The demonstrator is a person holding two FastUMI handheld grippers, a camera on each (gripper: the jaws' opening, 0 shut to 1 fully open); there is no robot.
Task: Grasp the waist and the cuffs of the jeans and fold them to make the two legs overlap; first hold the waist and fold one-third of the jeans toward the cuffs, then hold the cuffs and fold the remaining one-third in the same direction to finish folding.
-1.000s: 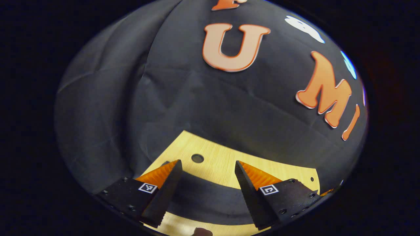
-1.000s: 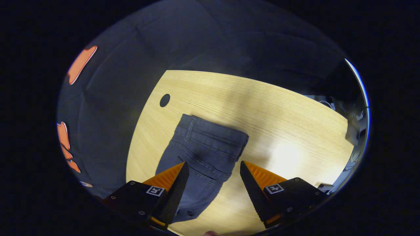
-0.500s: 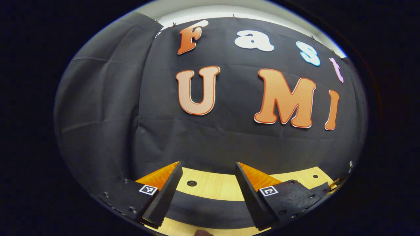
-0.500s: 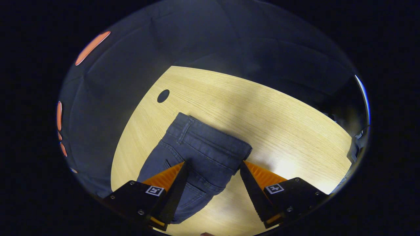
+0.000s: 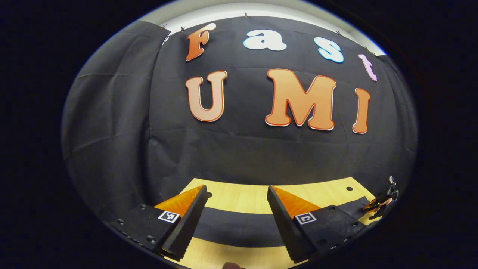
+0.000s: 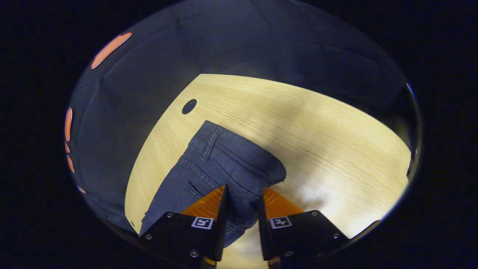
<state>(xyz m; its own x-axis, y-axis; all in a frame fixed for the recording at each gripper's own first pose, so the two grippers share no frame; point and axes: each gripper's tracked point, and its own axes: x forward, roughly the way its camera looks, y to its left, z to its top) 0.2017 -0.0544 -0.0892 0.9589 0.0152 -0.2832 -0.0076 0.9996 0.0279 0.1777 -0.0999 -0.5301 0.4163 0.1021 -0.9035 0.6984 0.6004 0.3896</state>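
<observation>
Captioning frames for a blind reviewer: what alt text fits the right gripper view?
The right tool, its fingers nearly closed, pinches the edge of dark blue jeans lying on a light wooden table. The waistband points away, toward a round hole in the tabletop.

Dark blue jeans (image 6: 220, 164) lying flat on the wooden table (image 6: 336, 142), waistband (belt loop visible) toward the table's round hole (image 6: 189, 106); rear pocket facing up, right edge bunched.

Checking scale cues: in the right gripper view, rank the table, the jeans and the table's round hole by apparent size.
1. table
2. jeans
3. round hole
</observation>
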